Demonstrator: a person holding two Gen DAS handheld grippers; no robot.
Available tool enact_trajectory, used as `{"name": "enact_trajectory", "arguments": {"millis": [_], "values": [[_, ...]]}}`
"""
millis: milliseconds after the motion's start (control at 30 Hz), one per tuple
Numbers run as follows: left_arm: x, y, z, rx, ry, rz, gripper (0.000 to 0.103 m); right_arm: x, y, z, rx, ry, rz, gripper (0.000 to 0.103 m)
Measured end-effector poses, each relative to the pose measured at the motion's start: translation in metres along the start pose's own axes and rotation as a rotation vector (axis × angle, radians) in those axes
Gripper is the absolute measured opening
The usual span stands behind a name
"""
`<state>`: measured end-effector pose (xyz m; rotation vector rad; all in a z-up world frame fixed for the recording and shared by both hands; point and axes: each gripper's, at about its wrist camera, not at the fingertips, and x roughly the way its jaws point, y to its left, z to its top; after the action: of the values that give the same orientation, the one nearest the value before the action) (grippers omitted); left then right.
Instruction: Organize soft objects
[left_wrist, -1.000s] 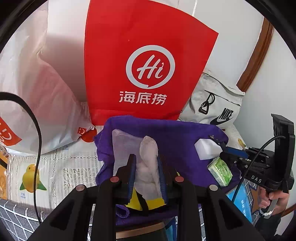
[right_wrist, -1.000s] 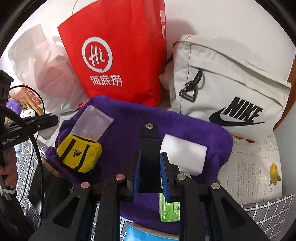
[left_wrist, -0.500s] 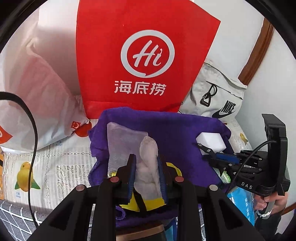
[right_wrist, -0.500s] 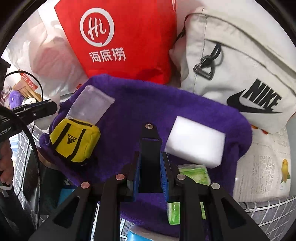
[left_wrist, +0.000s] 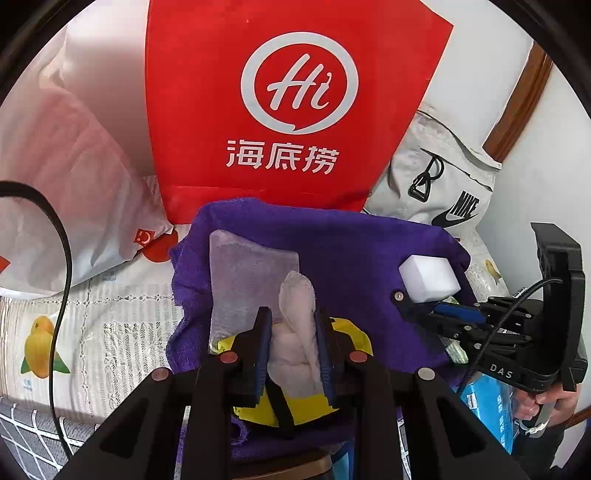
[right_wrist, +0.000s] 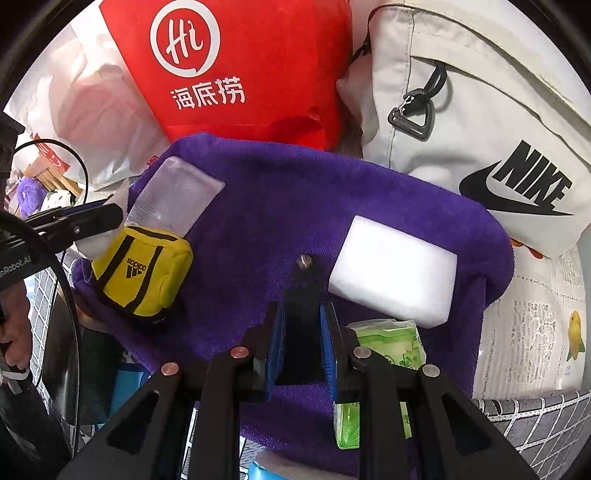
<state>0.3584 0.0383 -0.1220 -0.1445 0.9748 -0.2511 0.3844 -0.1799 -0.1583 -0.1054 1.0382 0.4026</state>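
Note:
My left gripper (left_wrist: 291, 325) is shut on a white cloth (left_wrist: 295, 332), held above a yellow Adidas pouch (right_wrist: 144, 269) and a clear plastic packet (left_wrist: 247, 280) on a purple towel (right_wrist: 280, 206). My right gripper (right_wrist: 301, 321) is shut on a black flat piece with a screw (right_wrist: 304, 280), just left of a white sponge block (right_wrist: 395, 277) lying on the towel. A green tissue pack (right_wrist: 391, 343) lies under the right gripper's right finger. In the left wrist view the right gripper (left_wrist: 436, 310) sits beside the sponge (left_wrist: 428, 277).
A red paper bag (left_wrist: 291, 103) stands behind the towel, a grey Nike bag (right_wrist: 480, 110) to its right, a white plastic bag (left_wrist: 62, 184) to its left. A fruit-print cloth (left_wrist: 92, 314) covers the surface. A blue pack (left_wrist: 495, 406) lies at the front.
Both grippers have moved forward and lower toward the towel; the sponge and pouch look bigger. The left gripper still holds the white cloth. The right gripper stays shut.

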Motion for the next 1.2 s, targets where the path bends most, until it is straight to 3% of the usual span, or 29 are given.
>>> {"name": "enact_trajectory", "arguments": {"millis": [867,1033,1167,1200], "values": [[0.007,0.010,0.001,-0.044,0.008,0.041,0.025,-0.032,0.001,0.000,-0.019,-0.059,0.002,0.028],[0.008,0.012,0.001,-0.059,0.019,0.040,0.033,-0.034,0.001,0.000,-0.019,-0.065,0.000,0.028],[0.006,0.011,0.002,-0.066,0.014,0.048,0.052,-0.036,0.000,0.000,-0.018,-0.068,-0.004,0.028],[0.005,0.010,0.002,-0.063,0.010,0.052,0.053,-0.036,0.000,0.000,-0.019,-0.070,-0.006,0.028]]}}
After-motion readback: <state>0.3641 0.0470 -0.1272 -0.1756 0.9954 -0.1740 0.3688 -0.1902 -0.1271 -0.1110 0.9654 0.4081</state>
